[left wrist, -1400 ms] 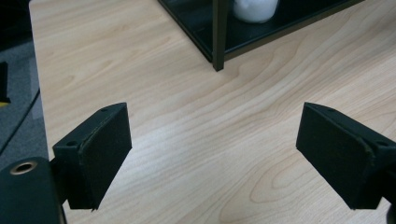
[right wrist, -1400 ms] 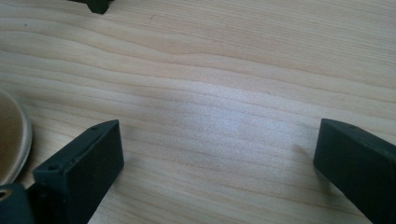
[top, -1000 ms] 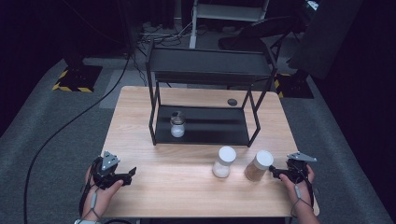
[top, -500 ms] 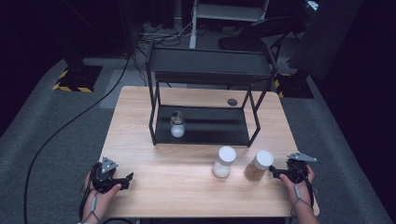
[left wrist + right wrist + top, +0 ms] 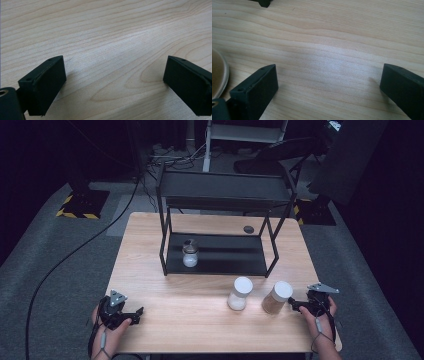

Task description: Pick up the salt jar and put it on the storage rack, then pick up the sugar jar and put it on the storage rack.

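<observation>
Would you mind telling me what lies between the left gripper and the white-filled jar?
Nothing: in the high view, only bare wooden table separates the left gripper from the white-filled jar.

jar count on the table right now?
3. A small jar stands on the lower shelf of the black rack, at its left end. Two white-lidded jars stand on the table in front: one with white contents, one with brown contents nearest the right gripper.

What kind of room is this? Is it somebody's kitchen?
Probably not a kitchen. It looks more like a lab or recording studio: a wooden table stands on grey carpet among dark surroundings, a long black cable trails across the floor, and there is yellow-and-black hazard tape at the foot of a stand.
</observation>
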Demonstrator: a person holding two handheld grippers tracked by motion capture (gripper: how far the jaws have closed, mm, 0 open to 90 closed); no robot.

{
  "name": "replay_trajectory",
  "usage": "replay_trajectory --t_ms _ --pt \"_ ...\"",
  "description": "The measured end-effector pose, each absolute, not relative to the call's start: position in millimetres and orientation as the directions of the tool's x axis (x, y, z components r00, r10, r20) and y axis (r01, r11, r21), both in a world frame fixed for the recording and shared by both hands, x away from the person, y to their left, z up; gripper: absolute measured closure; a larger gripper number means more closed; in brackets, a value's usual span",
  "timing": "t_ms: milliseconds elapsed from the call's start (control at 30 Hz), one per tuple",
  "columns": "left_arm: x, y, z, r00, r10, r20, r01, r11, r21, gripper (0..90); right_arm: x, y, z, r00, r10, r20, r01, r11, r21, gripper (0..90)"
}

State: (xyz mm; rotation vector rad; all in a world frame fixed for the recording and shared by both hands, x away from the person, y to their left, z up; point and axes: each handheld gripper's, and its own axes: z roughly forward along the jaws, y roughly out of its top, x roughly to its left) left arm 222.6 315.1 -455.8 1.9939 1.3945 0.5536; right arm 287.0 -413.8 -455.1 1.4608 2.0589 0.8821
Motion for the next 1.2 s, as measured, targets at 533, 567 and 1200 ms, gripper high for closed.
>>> replay_trajectory --t_ms 533,567,1200 --pt "226 318 -455 0.373 0.928 -0.016 0.668 -0.257 0.699 1.5 289 -416 -455 -0.341 0.940 -0.007 0.645 0.240 0.725 1.6" --pt "226 318 -455 0.373 0.928 -0.016 0.668 -0.257 0.699 1.5 289 -416 -455 -0.342 0.940 -0.007 0.644 0.240 0.726 2.6" --pt "226 318 -455 0.373 0.928 -0.016 0.668 -0.257 0.699 1.5 267 -417 -420 -0.364 0.932 -0.005 0.578 0.230 0.783 5.6"
